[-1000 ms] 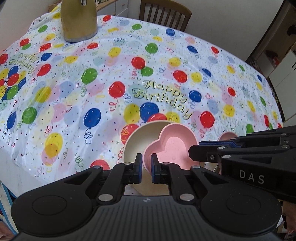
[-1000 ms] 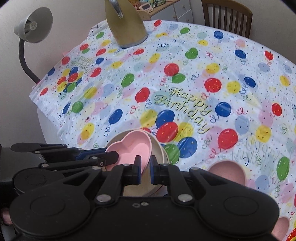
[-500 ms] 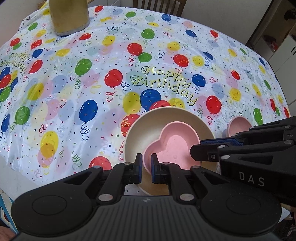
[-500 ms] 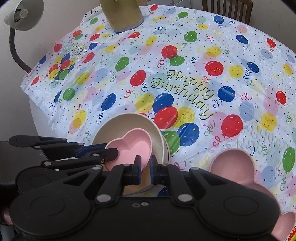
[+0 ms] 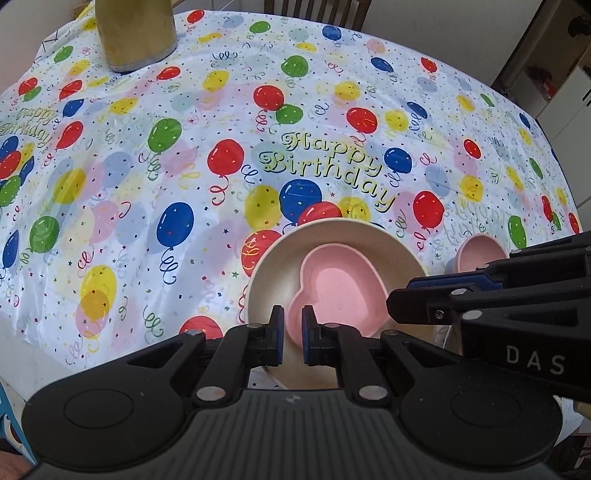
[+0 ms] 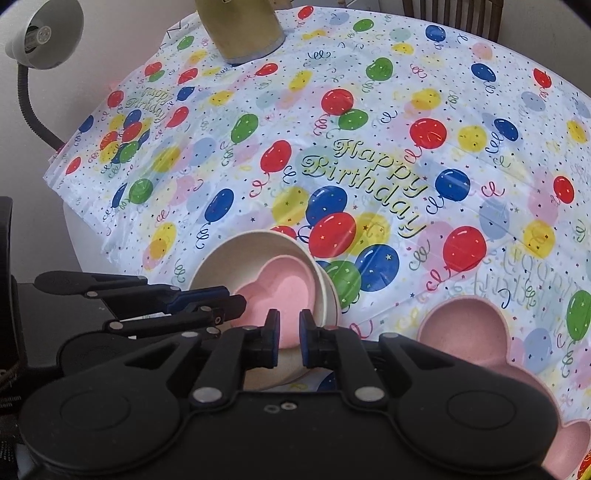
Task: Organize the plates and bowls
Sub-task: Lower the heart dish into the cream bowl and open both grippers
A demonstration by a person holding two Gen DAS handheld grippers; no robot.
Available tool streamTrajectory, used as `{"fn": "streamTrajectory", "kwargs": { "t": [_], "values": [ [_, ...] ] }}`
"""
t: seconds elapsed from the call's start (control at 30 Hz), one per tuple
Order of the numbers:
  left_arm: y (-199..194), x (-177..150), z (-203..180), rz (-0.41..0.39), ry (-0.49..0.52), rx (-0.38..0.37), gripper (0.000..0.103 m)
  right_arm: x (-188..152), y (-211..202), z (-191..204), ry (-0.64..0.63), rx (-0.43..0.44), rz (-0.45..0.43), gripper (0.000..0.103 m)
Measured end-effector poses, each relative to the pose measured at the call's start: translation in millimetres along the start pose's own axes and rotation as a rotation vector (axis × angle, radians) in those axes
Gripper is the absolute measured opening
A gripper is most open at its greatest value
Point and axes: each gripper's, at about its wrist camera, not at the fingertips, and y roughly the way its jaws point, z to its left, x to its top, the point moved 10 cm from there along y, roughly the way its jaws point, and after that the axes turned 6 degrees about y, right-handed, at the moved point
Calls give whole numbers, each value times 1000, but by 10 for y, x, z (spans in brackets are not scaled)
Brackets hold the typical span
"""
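A pink heart-shaped bowl [image 5: 338, 284] sits inside a cream round bowl [image 5: 275, 275] near the table's front edge; both also show in the right wrist view, the heart bowl [image 6: 279, 286] inside the cream bowl [image 6: 236, 254]. My left gripper [image 5: 293, 332] is shut on the heart bowl's near rim. My right gripper [image 6: 288, 338] is shut on the same bowl's rim from the other side, and shows at the right in the left wrist view [image 5: 410, 299]. Another pink bowl [image 5: 480, 251] stands to the right.
A large pink sectioned plate [image 6: 476, 339] lies at the front right. A gold kettle [image 5: 135, 33] stands at the far left of the balloon tablecloth [image 5: 184, 166]. A white desk lamp [image 6: 44, 35] rises left of the table. A wooden chair [image 6: 454, 14] stands behind.
Both grippers have carried the pink heart bowl forward and down into the cream bowl. The cream bowl's rim now shows around it. Both grips are unchanged.
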Motion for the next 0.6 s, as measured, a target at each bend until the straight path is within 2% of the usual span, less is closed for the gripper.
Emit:
{"fn": "streamTrajectory", "kwargs": {
  "t": [0.3, 0.6],
  "values": [
    [-252, -14, -63, -57, -18, 25, 9, -10, -257, 35, -34, 42, -46, 12],
    [-597, -79, -280, -140, -37, 57, 10, -136, -582, 31, -92, 74, -109, 20]
  ]
}}
